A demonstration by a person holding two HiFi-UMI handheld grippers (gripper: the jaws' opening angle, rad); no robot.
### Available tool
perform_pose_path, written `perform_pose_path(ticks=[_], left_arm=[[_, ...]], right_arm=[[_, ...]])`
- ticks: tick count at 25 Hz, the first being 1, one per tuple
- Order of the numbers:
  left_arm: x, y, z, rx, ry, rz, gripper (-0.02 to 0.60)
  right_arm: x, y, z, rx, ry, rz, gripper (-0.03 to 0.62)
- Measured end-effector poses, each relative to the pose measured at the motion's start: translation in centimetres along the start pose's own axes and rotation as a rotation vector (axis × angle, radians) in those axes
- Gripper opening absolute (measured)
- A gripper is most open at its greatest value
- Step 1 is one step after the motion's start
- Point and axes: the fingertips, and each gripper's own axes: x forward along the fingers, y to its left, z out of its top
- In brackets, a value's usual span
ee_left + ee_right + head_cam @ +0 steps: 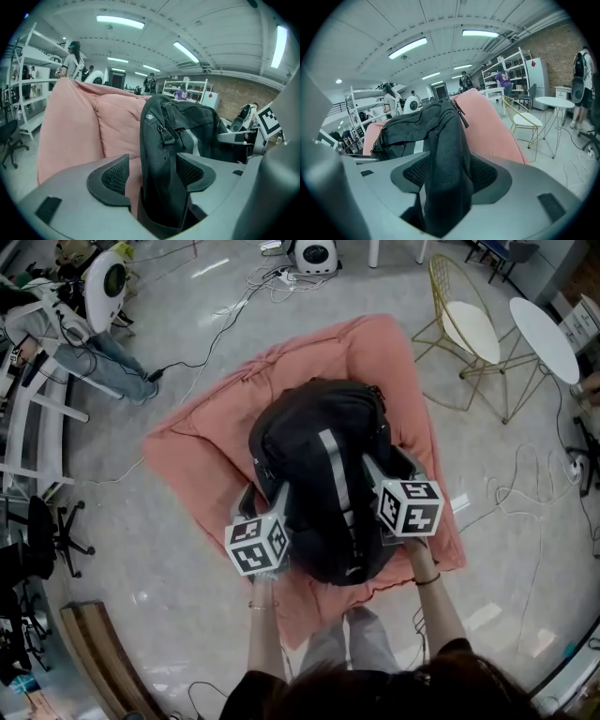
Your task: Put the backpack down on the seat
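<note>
A black backpack (323, 474) with a grey stripe rests on the pink cushioned seat (375, 352). My left gripper (263, 495) is at its left side and my right gripper (389, 470) at its right side. In the left gripper view the left gripper (154, 171) stands open. A fold of the backpack (187, 122) hangs between its jaws, clear of the left pad. The right gripper (447, 171) is also open in its own view, with a strap-like fold of the backpack (408, 126) lying loosely between its pads. The seat (70, 126) (487, 122) rises behind the bag.
A gold wire chair (464, 324) and a round white table (544, 334) stand at the right rear. Cables (525, 493) trail over the floor. A seated person (94, 352), white shelving (28, 409), an office chair (47, 531) and a wooden bench (103, 652) line the left.
</note>
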Motion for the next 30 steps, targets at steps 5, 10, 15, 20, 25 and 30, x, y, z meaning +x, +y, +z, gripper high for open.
perform_pose_path(ticks=[5,10,15,20,25,30], left_arm=[[-3.7,-0.6,1.5,0.054,-0.066,0.039,0.258],[-6.6,-1.7,2.4,0.09,-0.097,0.057,0.103],[-9.9,-3.2,3.5,0.101,-0.133,0.032,0.023],[-13.9,-5.3,4.4,0.105,-0.175,-0.035,0.017],[-17.8,-6.9,5.1,0.104,-0.215,-0.103,0.014],[-21.4,-8.2,6.9,0.142,-0.281,-0.139,0.014]], right_arm=[[-2.7,0.3,0.9,-0.024,-0.031,-0.005,0.18],[-4.9,1.0,1.7,-0.061,-0.035,-0.012,0.083],[-7.9,2.9,3.1,-0.088,-0.067,0.027,0.034],[-11.6,4.7,3.7,-0.128,-0.092,0.075,0.015],[-15.9,6.2,4.7,-0.115,-0.156,0.138,0.014],[-19.8,7.2,6.6,-0.105,-0.238,0.175,0.014]])
